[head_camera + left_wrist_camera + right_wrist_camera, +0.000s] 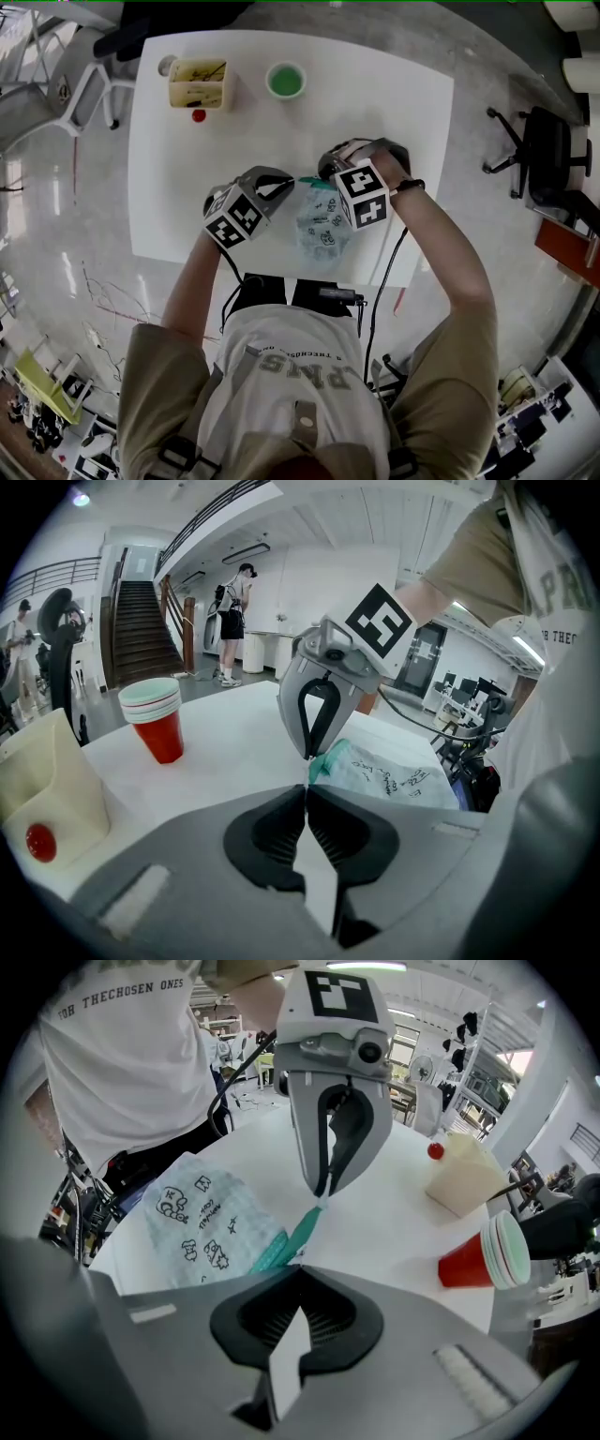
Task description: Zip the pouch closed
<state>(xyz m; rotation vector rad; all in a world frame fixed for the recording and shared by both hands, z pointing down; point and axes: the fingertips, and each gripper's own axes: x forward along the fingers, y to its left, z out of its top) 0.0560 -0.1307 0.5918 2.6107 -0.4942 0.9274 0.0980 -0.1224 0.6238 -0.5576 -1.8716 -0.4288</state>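
Note:
A pale printed pouch (323,230) (398,772) (202,1218) lies on the white table (394,112) near its front edge. Its green zipper (317,184) (302,1227) (328,759) runs along the far edge. My left gripper (291,181) (307,786) (322,1192) is shut on the zipper's free end. My right gripper (323,176) (298,1266) (308,755) points steeply down, shut on the zipper close to the pouch body. The two grippers stand almost tip to tip with a short stretch of green tape between them. The slider itself is hidden by the pads.
A red cup with green cups stacked in it (285,81) (159,719) (483,1255) stands at the back of the table. Beside it sit a cream box (199,84) (464,1180) and a small red ball (199,115) (39,841). An office chair (548,155) is off to the right.

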